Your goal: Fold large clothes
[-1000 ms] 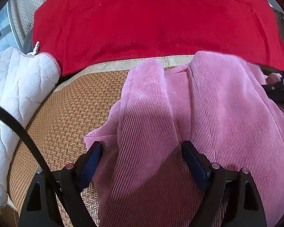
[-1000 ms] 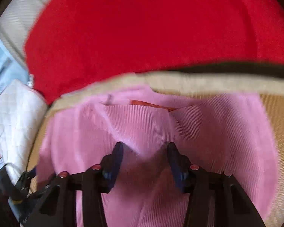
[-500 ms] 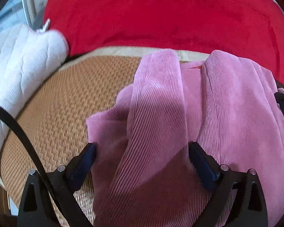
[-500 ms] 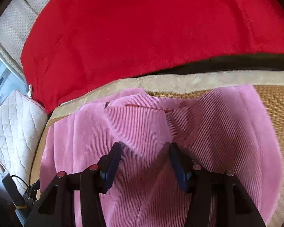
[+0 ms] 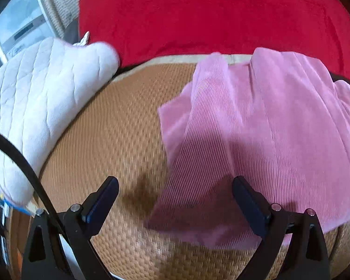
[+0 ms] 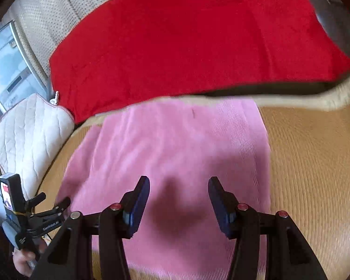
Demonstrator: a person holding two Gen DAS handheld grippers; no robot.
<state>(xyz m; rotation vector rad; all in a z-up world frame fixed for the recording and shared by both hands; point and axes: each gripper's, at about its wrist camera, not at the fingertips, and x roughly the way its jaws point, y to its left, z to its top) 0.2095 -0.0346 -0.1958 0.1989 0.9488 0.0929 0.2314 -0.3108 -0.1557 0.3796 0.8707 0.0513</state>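
A pink corduroy garment (image 5: 256, 126) lies folded on a woven brown mat (image 5: 119, 126). In the left wrist view it fills the right half, with a folded flap along its left edge. My left gripper (image 5: 175, 196) is open and empty above its lower left corner. In the right wrist view the garment (image 6: 175, 144) lies flat as a rough rectangle. My right gripper (image 6: 178, 198) is open and empty above its near part. The left gripper's handle (image 6: 23, 217) shows at the lower left there.
A red blanket (image 5: 210, 14) covers the backrest behind the mat, also in the right wrist view (image 6: 186, 37). A white quilted cushion (image 5: 42, 98) lies at the left edge. Bare mat (image 6: 315, 168) extends right of the garment.
Both grippers have pulled back and up from the garment, their jaws wide apart. The left view has shifted left, showing more bare mat. The garment now lies flatter.
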